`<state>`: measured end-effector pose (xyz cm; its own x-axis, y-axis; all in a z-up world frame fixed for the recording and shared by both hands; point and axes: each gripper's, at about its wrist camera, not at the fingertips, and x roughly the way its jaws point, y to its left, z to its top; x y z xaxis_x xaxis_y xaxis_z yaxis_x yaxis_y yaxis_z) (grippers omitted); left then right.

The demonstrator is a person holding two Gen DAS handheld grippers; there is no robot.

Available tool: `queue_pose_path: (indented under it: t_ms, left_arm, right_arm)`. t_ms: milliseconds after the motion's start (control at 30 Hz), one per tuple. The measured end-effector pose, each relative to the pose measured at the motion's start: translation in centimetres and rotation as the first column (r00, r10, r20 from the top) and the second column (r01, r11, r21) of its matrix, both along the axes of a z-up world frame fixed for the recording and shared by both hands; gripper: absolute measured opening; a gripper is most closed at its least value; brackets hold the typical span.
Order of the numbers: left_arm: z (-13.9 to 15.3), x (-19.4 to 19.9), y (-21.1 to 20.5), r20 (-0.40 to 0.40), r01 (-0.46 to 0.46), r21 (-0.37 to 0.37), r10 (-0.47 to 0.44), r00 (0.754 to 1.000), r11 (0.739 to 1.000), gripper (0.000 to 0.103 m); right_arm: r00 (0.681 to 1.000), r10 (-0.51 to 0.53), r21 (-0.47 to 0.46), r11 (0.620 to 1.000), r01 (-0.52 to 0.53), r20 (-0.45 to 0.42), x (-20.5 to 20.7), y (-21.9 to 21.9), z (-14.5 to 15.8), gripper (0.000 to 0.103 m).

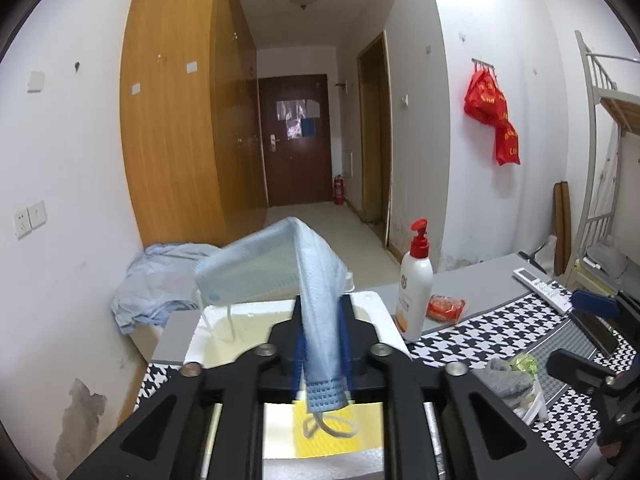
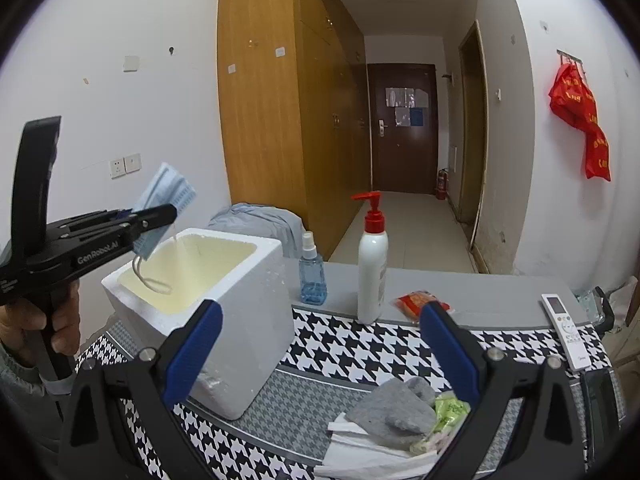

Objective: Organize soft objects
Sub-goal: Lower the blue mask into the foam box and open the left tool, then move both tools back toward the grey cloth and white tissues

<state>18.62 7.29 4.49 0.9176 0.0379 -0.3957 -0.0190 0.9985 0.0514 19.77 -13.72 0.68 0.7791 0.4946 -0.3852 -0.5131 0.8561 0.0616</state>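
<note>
Blue pleated mask point(image 2: 162, 204) pinched in left gripper point(image 2: 160, 216) above foam box point(image 2: 224, 280) (square, white); right gripper point(image 2: 320, 344) wide.

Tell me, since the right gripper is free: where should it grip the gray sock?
Grip the gray sock across its raised, bunched middle, coming straight down from above. It lies limp atop tissues and a green packet, so a side approach would likely snag those.

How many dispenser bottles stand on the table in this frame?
2: a white pump bottle with a red top, and a small blue spray bottle between it and the foam box. Others may be hidden.
</note>
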Motion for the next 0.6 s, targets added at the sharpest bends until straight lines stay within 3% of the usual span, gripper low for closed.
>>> queue_pose_path:
  t_ms: [33,167,233,333,600]
  left_arm:
    - [-0.1,0.1,0.0,-0.001,-0.003,0.001,0.003,1.000,1.000,0.043]
    - [-0.3,0.0,-0.1,0.014,-0.039,0.020,0.038,0.999,0.999,0.062]
    - [-0.4,0.0,-0.1,0.010,-0.031,0.011,0.031,0.999,0.999,0.082]
    - [-0.2,-0.5,0.0,0.031,-0.030,-0.015,0.030,0.999,0.999,0.096]
    - [0.4,-2.0,-0.4,0.053,-0.012,-0.034,0.013,0.999,0.999,0.102]
  right_arm:
    - [1.000,-0.003,0.000,1.000,0.003,-0.001,0.0,-0.1,0.0,0.101]
    - [1.000,-0.006,0.003,1.000,0.006,-0.002,0.0,-0.5,-0.1,0.101]
    - [1.000,-0.009,0.008,1.000,0.009,-0.004,0.1,-0.7,-0.1,0.101]
    - [1.000,-0.012,0.008,1.000,0.012,-0.002,0.0,-0.8,-0.2,0.101]
    - [1.000,-0.015,-0.002,1.000,0.016,0.016,-0.6,-1.0,-0.1,0.101]
